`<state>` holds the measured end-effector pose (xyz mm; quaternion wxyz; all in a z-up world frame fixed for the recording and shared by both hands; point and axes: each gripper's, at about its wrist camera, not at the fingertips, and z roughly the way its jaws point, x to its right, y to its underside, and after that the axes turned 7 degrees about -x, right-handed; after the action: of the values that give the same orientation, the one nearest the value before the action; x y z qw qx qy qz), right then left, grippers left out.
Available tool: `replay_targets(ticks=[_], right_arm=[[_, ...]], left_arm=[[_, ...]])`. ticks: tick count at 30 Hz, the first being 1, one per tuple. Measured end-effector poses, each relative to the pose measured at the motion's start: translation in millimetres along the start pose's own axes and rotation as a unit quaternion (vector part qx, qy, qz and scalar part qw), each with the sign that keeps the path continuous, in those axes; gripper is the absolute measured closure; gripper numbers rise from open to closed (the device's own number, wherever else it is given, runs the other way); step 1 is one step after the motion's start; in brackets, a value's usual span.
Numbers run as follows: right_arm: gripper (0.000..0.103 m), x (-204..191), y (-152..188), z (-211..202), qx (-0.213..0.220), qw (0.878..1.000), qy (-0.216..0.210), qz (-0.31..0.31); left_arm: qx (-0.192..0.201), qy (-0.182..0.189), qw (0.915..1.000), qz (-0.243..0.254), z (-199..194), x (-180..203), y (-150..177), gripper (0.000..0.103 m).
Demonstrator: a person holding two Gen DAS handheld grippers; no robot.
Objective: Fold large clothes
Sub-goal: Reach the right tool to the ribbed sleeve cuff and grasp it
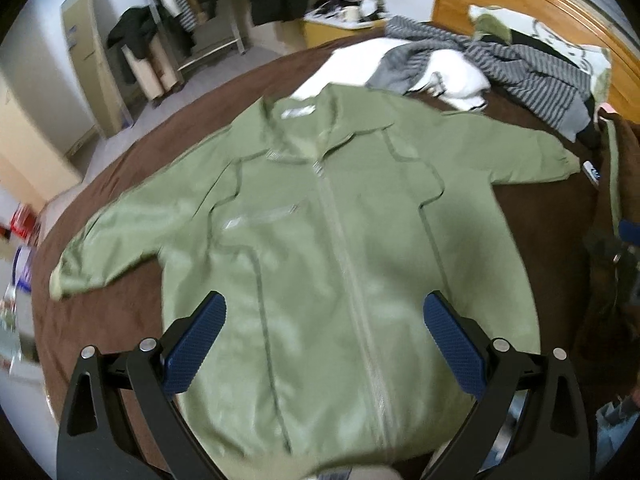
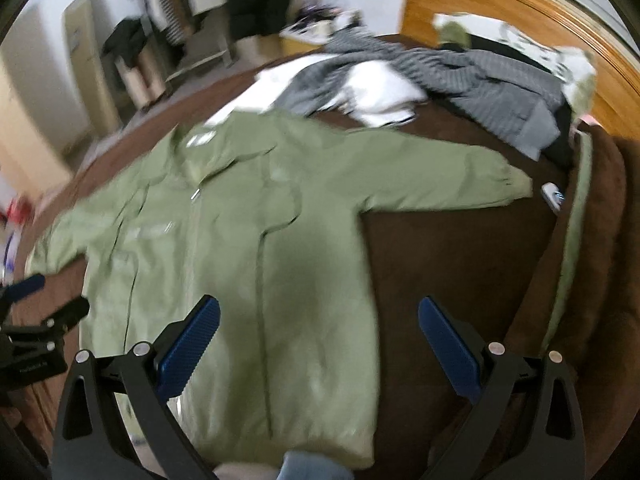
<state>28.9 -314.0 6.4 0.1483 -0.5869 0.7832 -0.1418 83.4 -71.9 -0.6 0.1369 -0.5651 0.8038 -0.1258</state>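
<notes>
A green zip-up jacket (image 1: 320, 240) lies flat, front up, on a brown bedspread (image 1: 552, 208), both sleeves spread out to the sides. It also shows in the right wrist view (image 2: 240, 248). My left gripper (image 1: 324, 308) is open and empty above the jacket's lower body, near the hem. My right gripper (image 2: 320, 312) is open and empty above the jacket's right side edge. The left gripper shows at the left edge of the right wrist view (image 2: 28, 320).
A pile of striped grey and white clothes (image 1: 500, 64) lies at the far end of the bed by the wooden headboard (image 1: 540, 4). A small device (image 1: 592, 170) lies beside the right cuff. A clothes rack (image 1: 188, 12) and cabinets stand beyond the bed.
</notes>
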Motion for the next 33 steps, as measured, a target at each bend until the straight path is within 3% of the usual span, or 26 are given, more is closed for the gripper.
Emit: replay_targets(ticks=[9, 12, 18, 26, 33], right_arm=[[0.006, 104.6, -45.2, 35.5, 0.024, 0.992, 0.019, 0.123], [0.006, 143.9, -52.1, 57.8, 0.031, 0.984, 0.008, 0.175], [0.006, 214.8, -60.7, 101.2, 0.051, 0.964, -0.017, 0.260], [0.006, 293.2, -55.8, 148.5, 0.055, 0.938, -0.012, 0.342], [0.005, 343.9, -55.3, 186.0, 0.068, 0.905, -0.044, 0.419]], left_arm=[[0.021, 0.043, 0.9965, 0.069, 63.3, 68.0, -87.0, 0.006], [0.010, 0.045, 0.9928, 0.111, 100.7, 103.9, -110.6, 0.006], [0.000, 0.073, 0.9863, 0.148, 159.1, 159.6, -147.0, 0.006], [-0.024, 0.081, 0.9813, 0.173, 227.8, 216.4, -167.2, 0.006], [-0.033, 0.083, 0.9820, 0.166, 260.7, 226.1, -162.4, 0.005]])
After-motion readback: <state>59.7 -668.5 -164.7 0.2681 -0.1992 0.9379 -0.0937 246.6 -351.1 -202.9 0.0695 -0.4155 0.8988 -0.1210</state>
